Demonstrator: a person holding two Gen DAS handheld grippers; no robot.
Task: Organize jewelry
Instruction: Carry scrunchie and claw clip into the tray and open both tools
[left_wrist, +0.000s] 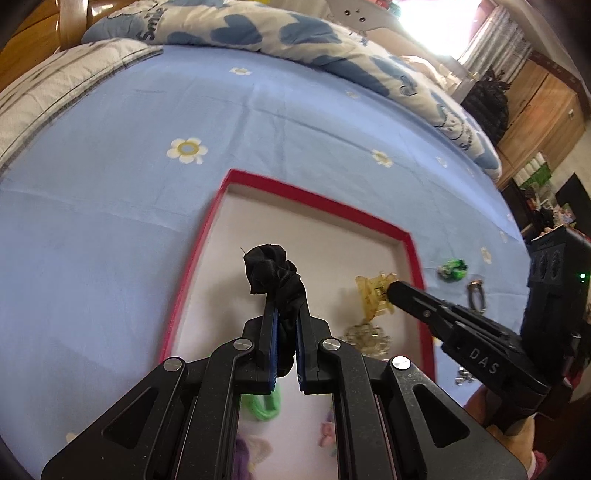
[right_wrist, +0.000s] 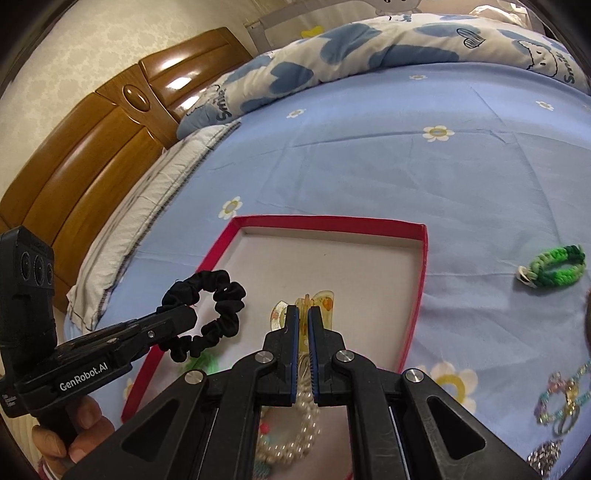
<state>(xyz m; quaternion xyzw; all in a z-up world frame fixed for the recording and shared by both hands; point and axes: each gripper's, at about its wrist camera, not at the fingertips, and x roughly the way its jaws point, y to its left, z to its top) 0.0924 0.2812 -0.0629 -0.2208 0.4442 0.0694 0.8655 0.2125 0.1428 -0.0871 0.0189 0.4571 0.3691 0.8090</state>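
Observation:
A red-rimmed tray with a white floor lies on the blue bedsheet; it also shows in the right wrist view. My left gripper is shut on a black scrunchie and holds it above the tray; the scrunchie shows as a loop in the right wrist view. My right gripper is shut on a yellow translucent hair claw over the tray, seen also in the left wrist view. A pearl bracelet lies in the tray below.
A green braided bracelet lies on the sheet right of the tray. Beaded bracelets and a sparkly piece lie nearer right. A patterned quilt and wooden headboard are behind. Green and purple items sit in the tray.

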